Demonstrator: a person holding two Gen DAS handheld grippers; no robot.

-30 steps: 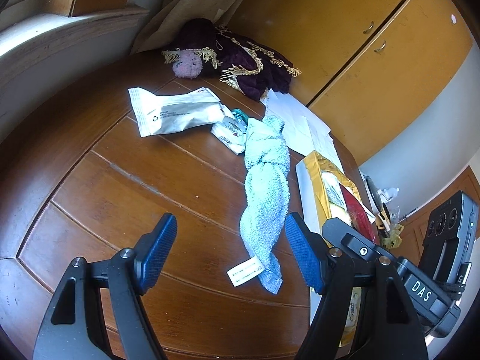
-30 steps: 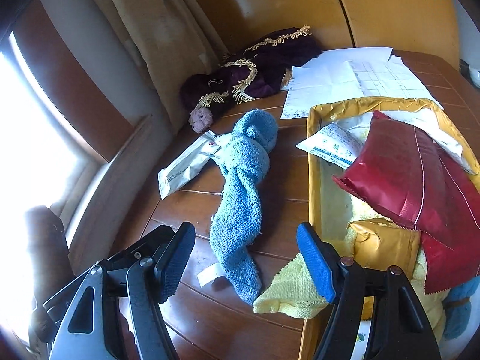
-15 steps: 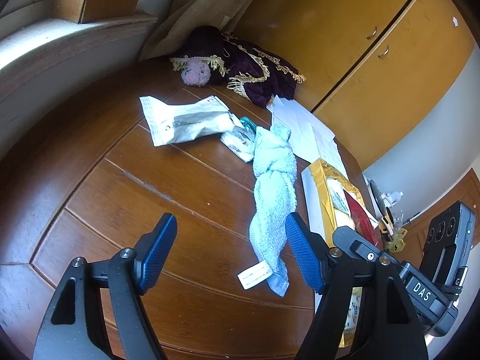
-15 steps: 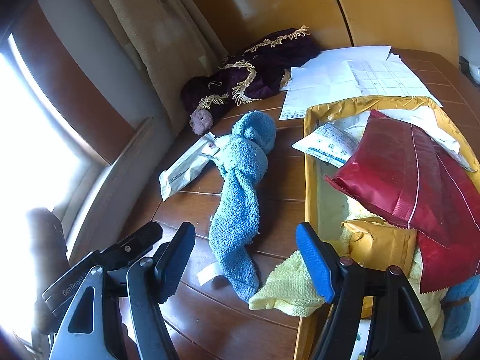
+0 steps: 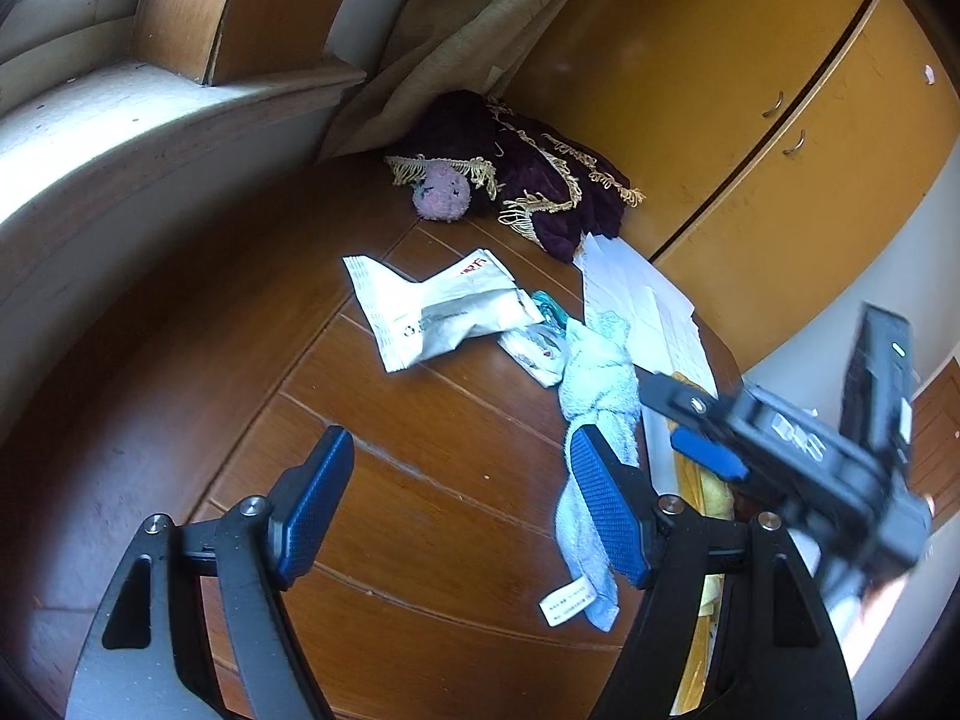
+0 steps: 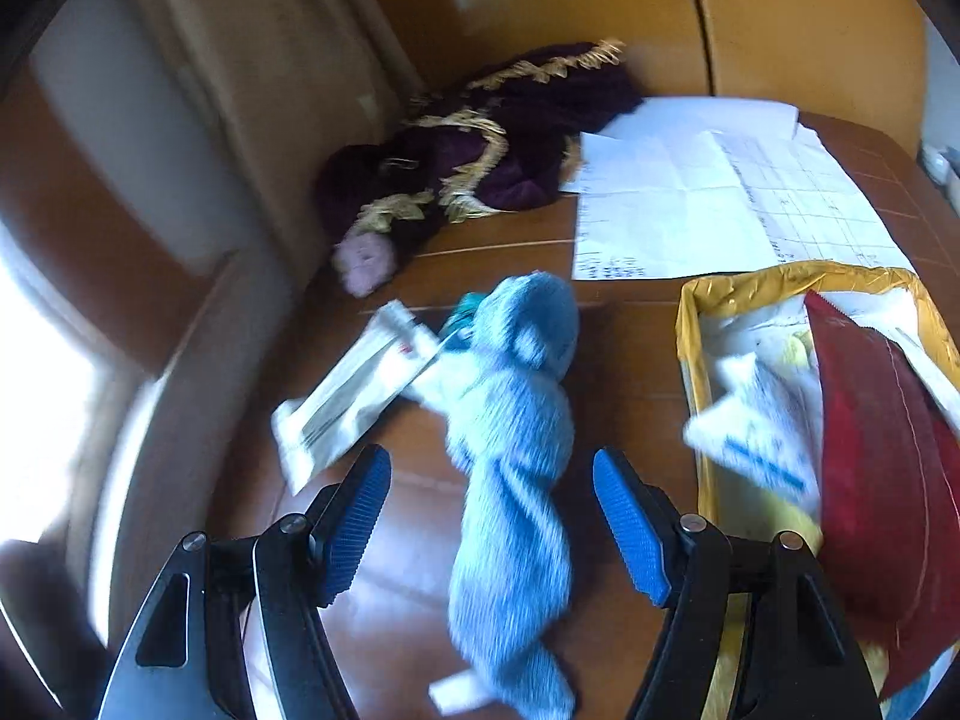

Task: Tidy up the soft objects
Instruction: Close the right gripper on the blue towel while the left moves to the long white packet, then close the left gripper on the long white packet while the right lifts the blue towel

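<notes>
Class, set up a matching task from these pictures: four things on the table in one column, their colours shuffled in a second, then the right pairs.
Things:
1. towel
2. fringed cloth
3. pouch
4. papers

Colours:
A. white
B. dark purple
C. light blue
D. red

Pairs: 1-C, 2-B, 3-D, 4-A

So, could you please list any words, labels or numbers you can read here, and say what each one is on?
None can be read.
White packet: red and grey print, too small.
Tag on the blue towel: tiny print, illegible.
Paper sheets: grid with handwriting, blurred.
Packet in the gold box: blue print, blurred.
</notes>
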